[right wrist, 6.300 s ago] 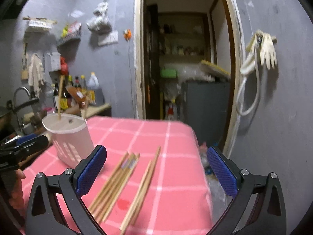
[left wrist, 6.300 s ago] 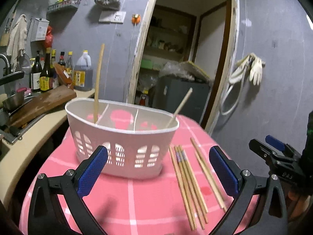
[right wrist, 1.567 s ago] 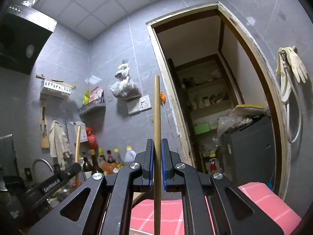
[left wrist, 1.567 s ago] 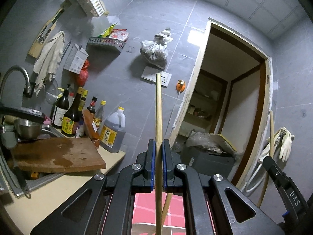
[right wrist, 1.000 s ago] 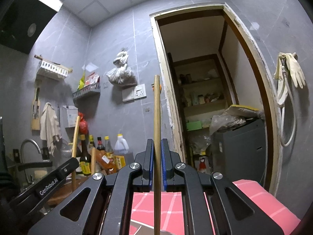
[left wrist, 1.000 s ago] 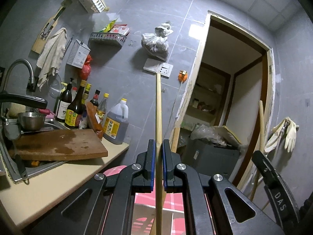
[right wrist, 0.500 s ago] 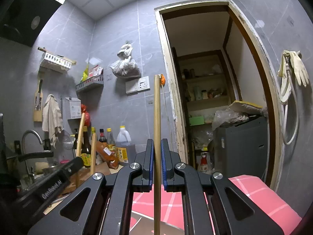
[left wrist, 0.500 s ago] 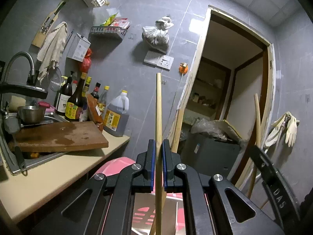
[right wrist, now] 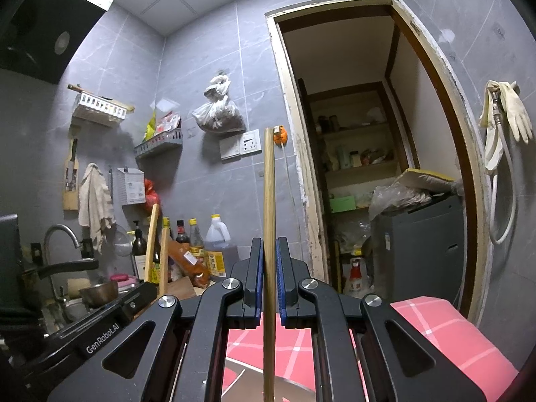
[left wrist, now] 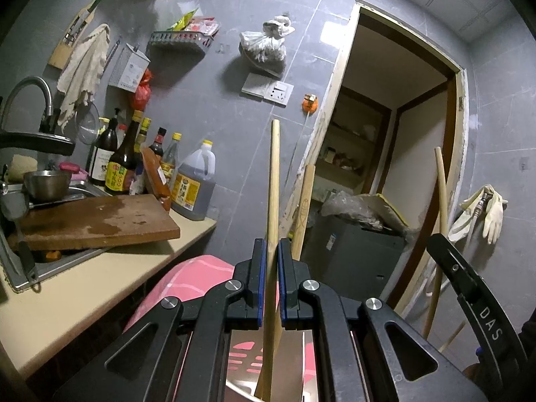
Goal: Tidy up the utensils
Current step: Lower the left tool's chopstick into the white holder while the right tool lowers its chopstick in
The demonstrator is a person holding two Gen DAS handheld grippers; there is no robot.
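Apparently both grippers (left wrist: pixel 270 281) (right wrist: pixel 267 281) around chopsticks (left wrist: pixel 272 207) (right wrist: pixel 268 207)

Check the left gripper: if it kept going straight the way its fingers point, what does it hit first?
Probably nothing close. The left gripper, shut on an upright chopstick, aims past another chopstick toward the grey wall beside the doorway. The wall looks first in line, though depth is unclear in this fisheye view.

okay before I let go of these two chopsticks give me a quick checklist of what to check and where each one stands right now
1. Left gripper clamped on its chopstick: ok.
2. Right gripper clamped on its chopstick: ok.
3. Both sticks upright: ok.
4. Left stick's lower end over the white holder: ok.
5. Right stick's tip inside a compartment: cannot tell, the gripper hides it.
6. Which compartment each would drop into: cannot tell.
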